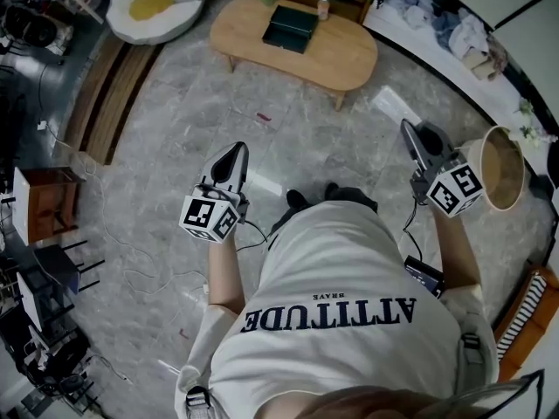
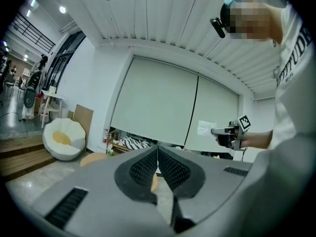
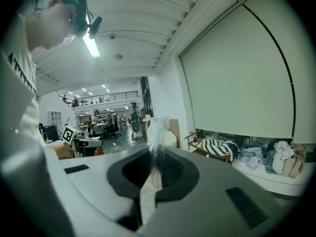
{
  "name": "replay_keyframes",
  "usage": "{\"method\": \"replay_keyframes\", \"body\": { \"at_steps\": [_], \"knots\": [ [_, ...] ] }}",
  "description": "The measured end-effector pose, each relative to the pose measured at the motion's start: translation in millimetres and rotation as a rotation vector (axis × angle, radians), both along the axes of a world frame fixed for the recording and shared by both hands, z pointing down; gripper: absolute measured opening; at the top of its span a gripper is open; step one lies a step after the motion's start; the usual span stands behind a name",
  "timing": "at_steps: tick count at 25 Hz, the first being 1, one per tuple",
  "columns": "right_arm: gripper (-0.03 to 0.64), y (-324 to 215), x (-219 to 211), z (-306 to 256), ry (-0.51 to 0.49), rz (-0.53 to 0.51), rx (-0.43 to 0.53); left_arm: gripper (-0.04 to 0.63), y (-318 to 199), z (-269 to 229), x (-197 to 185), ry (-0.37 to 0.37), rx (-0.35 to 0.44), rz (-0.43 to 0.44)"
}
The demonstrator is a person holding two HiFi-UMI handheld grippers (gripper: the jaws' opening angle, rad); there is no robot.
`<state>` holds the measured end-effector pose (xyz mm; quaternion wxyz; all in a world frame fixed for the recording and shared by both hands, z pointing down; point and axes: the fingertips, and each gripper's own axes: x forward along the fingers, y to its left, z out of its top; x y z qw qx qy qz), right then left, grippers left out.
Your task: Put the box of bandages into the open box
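While the left gripper (image 1: 238,152) is clenched empty, the right gripper (image 1: 408,131) pinches a clear plastic strip (image 3: 153,147). No bandage box shows, and the dark box (image 1: 290,27) on the far table lies well apart, so nothing looks done.

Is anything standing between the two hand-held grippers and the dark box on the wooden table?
Nothing visible does. Only grey floor and a tiny red scrap lie between the left hand-held gripper, the right hand-held gripper and the wooden table with the dark box. The right one pinches clear plastic film.
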<state>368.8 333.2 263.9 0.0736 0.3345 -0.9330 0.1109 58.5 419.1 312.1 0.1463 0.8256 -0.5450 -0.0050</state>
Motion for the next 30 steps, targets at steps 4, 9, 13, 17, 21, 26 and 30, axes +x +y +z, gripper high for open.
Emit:
{"method": "replay_keyframes", "body": {
  "at_steps": [4, 9, 13, 17, 21, 26, 30],
  "knots": [
    [0.028, 8, -19, -3, 0.001, 0.0, 0.001, 0.021, 9, 4, -18, 0.001, -0.004, 0.003],
    [0.028, 15, -38, 1, -0.004, 0.004, -0.005, 0.021, 18, 6, -39, -0.004, -0.008, -0.001],
    [0.028, 20, -56, 4, -0.001, -0.001, -0.005, 0.021, 26, 8, -57, -0.004, -0.01, -0.002],
    [0.028, 20, -69, 4, 0.0, -0.008, -0.002, 0.023, 27, 11, -72, 0.002, -0.006, -0.013],
    [0.028, 14, -73, 4, -0.008, 0.001, -0.015, 0.021, 24, 14, -76, 0.012, -0.009, -0.013],
    [0.028, 5, -85, 2, -0.003, -0.008, -0.02, 0.023, 16, 14, -84, 0.013, -0.021, -0.016],
    [0.028, -15, -93, 8, -0.005, -0.02, -0.025, 0.021, -1, 19, -91, 0.006, -0.031, -0.025]
  ]
}}
